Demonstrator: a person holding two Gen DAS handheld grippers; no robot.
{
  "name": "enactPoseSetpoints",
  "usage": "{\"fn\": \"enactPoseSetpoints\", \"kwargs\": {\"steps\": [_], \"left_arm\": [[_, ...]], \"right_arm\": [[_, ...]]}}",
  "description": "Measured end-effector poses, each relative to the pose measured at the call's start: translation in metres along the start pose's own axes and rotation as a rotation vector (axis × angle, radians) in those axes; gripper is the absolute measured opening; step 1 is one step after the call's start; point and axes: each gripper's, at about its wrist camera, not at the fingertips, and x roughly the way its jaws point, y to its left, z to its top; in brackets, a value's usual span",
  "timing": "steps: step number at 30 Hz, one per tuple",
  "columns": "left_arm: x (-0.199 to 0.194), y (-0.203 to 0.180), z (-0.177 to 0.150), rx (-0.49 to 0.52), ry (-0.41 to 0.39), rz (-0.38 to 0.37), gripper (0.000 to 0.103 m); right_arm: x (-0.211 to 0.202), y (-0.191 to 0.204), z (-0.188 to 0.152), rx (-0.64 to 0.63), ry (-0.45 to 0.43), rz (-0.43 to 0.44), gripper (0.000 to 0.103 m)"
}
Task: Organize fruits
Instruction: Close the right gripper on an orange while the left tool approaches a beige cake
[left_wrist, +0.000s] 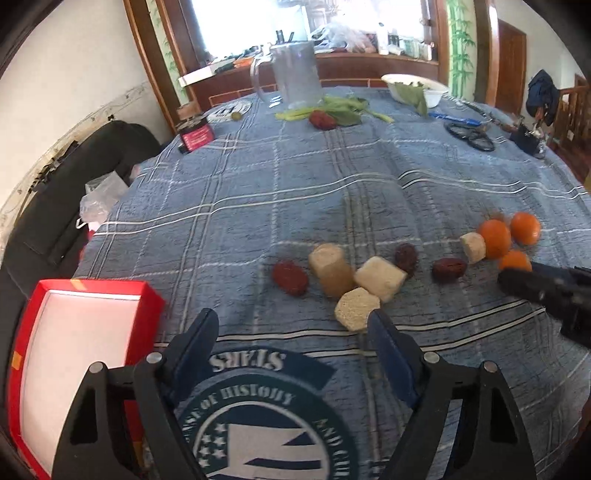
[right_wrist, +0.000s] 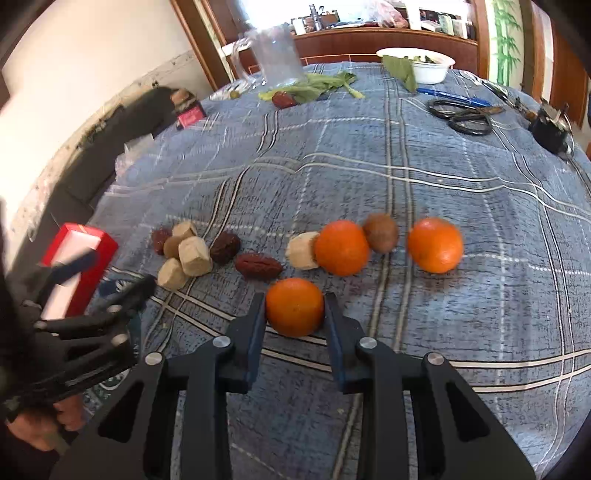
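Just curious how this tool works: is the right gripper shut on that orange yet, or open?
Shut on it, it seems: the right gripper has a finger on each side of the orange, with no visible gap.

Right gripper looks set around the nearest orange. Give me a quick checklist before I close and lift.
1. Nearest orange sits between the right gripper fingers: ok.
2. Pads touching the orange on both sides: cannot tell.
3. Space around it: ok; the red date and the second orange lie apart from it, farther up the table.
4. Left gripper open and holding nothing: ok.
5. Left gripper away from the right's path: ok, it is off to the side by the red box.
6. Destination for the orange: cannot tell.
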Motion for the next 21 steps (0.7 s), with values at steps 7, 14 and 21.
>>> {"fn": "enactPoseSetpoints", "kwargs": {"steps": [7,14,21], "left_arm": [[0.007,-0.009,0.000,0.028,0.028,-0.042,0.065],[0.011,-0.011,-0.002,0.020,0.035,-0.115,0.047],[0.013,-0.015,0.001,0.007,0.034,-0.168,0.028]], "right_arm": [[-0.023,-0.034,0.010,0.159,-0.070,0.064,0.032],[-0.027,-0.042,0.014,0.214,-0.100,0.027,0.032],[-0.027,-0.040,0.014,0.209,-0.112,0.035,0.032]]}}
